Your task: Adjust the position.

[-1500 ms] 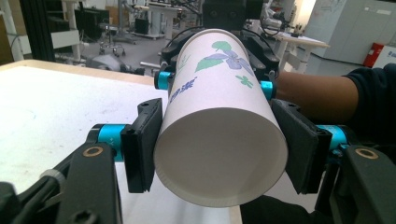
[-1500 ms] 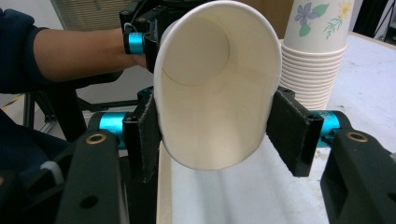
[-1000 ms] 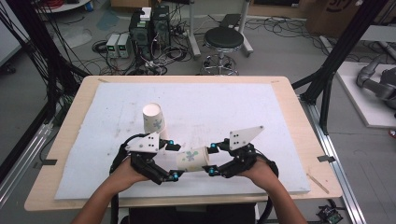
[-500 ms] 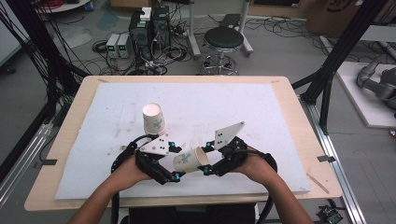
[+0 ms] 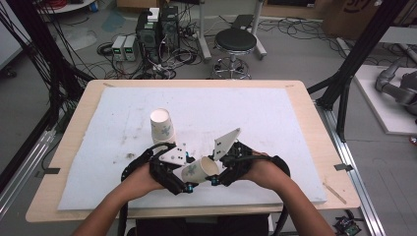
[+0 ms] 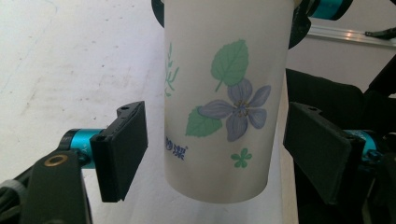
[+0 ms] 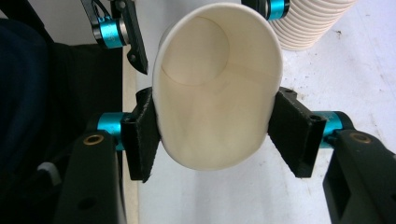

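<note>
A white paper cup (image 5: 199, 169) with a flower print lies on its side in the air between my two grippers, near the front of the mat. My right gripper (image 5: 215, 176) is shut on its rim end; the mouth (image 7: 217, 93) is squeezed to an oval between the pads (image 7: 142, 135). My left gripper (image 5: 188, 183) is open around the cup's narrow base end (image 6: 219, 140), with a gap on each side of its pads (image 6: 121, 149). An upside-down stack of the same cups (image 5: 161, 125) stands just behind the left gripper.
A white foam mat (image 5: 275, 118) covers most of the wooden table (image 5: 305, 98). The cup stack (image 7: 313, 23) shows beyond the held cup in the right gripper view. Dark specks mark the mat at the left. A stool and cabling sit on the floor beyond.
Both grippers have drawn closer together around the cup. The cup has tilted, its mouth now toward the right gripper. The stack has not moved.
</note>
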`<state>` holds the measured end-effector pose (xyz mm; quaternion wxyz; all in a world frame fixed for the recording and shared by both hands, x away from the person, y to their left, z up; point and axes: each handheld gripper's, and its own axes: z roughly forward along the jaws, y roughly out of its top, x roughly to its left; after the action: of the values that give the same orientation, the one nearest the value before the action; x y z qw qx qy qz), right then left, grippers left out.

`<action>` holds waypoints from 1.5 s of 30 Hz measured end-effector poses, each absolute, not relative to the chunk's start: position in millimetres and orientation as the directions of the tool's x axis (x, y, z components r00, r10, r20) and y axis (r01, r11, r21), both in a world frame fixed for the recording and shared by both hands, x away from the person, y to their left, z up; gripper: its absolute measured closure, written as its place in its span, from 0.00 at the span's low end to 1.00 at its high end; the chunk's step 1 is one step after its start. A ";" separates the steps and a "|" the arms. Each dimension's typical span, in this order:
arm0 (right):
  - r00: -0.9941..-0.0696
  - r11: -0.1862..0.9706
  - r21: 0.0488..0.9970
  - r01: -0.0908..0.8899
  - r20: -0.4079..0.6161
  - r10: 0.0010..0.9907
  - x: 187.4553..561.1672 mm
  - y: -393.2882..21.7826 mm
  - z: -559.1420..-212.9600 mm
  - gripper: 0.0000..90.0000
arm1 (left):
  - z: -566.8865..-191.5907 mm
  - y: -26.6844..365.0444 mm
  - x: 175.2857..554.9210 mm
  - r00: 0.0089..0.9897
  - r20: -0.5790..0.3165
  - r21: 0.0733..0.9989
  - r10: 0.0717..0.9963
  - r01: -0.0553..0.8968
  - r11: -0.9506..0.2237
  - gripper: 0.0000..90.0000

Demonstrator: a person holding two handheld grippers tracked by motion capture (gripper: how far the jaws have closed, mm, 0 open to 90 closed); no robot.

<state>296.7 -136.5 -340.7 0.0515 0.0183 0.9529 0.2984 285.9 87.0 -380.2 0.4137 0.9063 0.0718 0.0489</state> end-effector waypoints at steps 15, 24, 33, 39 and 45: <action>-0.993 0.870 0.492 -0.026 -0.113 0.034 294.0 -125.8 -340.7 0.41 | -383.3 75.1 288.7 0.989 0.019 0.725 0.149 0.089 -0.683 0.32; -0.993 0.884 0.466 -0.044 -0.117 0.012 291.6 -122.1 -340.8 0.41 | -387.0 69.5 289.0 0.992 -0.009 0.714 0.128 0.096 -0.694 0.41; -0.993 0.886 0.461 -0.045 -0.116 0.009 290.2 -119.9 -341.0 0.31 | -392.5 70.7 286.8 0.989 -0.042 0.752 0.140 0.123 -0.647 0.37; -0.994 0.813 0.582 0.004 -0.086 0.066 292.8 -133.1 -333.6 0.23 | -395.5 81.3 286.0 0.985 -0.069 0.803 0.160 0.150 -0.577 0.36; -0.990 0.714 0.698 0.056 -0.053 0.129 292.8 -154.4 -327.0 0.23 | -402.2 94.9 283.6 0.977 -0.082 0.851 0.198 0.172 -0.496 0.35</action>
<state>292.8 -154.4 -327.0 0.0488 0.0499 0.9245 0.3747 283.6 94.9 -402.2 0.4904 0.8648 0.1068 0.0131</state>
